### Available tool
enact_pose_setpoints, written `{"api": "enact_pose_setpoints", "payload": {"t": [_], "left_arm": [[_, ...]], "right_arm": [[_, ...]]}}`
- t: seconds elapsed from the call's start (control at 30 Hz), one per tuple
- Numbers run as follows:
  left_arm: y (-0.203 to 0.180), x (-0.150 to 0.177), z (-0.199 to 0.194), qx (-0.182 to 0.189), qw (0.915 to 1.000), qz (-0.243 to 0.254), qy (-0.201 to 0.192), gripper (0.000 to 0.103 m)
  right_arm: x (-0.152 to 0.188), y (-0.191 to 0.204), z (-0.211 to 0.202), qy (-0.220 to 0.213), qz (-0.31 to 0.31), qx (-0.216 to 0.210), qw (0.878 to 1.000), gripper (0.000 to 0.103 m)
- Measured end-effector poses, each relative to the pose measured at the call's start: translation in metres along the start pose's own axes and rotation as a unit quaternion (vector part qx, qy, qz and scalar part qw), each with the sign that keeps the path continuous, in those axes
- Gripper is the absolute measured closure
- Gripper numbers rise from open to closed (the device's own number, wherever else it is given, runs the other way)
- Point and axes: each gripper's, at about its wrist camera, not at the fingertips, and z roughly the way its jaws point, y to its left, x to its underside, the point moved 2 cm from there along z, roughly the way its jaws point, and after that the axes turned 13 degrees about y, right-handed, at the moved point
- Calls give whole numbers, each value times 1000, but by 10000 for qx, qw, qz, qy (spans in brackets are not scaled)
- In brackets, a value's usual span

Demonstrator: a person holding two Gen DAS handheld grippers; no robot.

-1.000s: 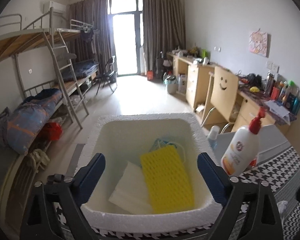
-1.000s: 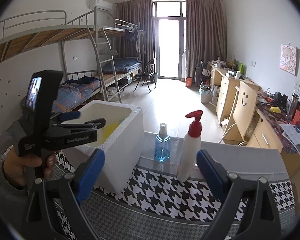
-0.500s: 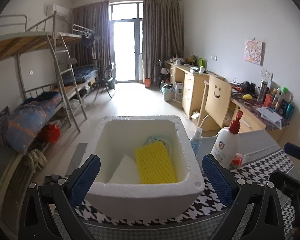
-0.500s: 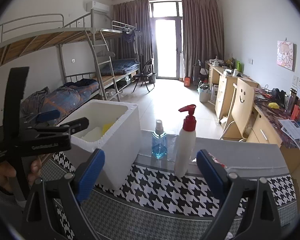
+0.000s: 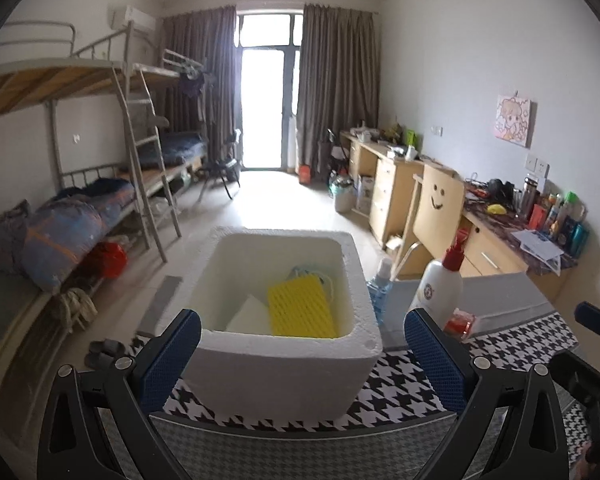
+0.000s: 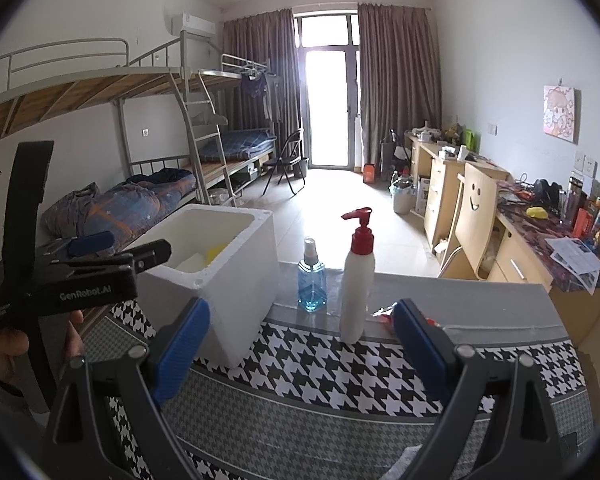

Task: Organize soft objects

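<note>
Yellow sponge (image 5: 300, 306) lies in foam box (image 5: 284, 364); both grippers (left (image 5: 300, 354) marked, seemingly, "GenRobot.AI"; right (image 6: 300, 350)) gape wide, empty.

Dormitory room, ahead of the fingers. White walls, pale tiled floor (image 6: 332, 204) glaring with daylight. Far end: glass balcony door (image 6: 327, 106) between brown curtains (image 6: 396, 88). Left of the fingers: metal bunk beds (image 6: 148, 120) with a ladder (image 6: 204, 136), rumpled blue bedding (image 5: 68, 228) on the lower bunk, air conditioner (image 6: 192, 24) high on the wall. Right: a row of wooden desks (image 6: 440, 176), cluttered, a chair (image 6: 476, 208) with a smiley on its back, a small cartoon picture (image 6: 559, 114) on the wall. Folding chair (image 6: 286, 160) near the door.
</note>
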Motion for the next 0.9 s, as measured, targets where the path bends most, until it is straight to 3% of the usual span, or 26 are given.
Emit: {"api": "enact_pose_setpoints", "payload": {"t": [0.27,0.5,0.63,0.8,0.9], "left_arm": [[-17,20,-6,-26,9995,289,156,1],[-32,37,-28,6,9989,454,-147,1],[-40,46,-39,265,9981,521,-218,1],[-51,54,-50,200,9969,646,-402,1],[-55,62,-53,455,9962,630,-386,1]], "right_arm": [[12,-4,-15,-161,33,87,9998,8],[21,-7,-27,-277,35,107,9996,8],[28,-8,-33,-304,89,115,9994,8],[35,-12,-39,-345,131,198,9991,8],[40,-15,-42,-371,190,232,9989,8]]}}
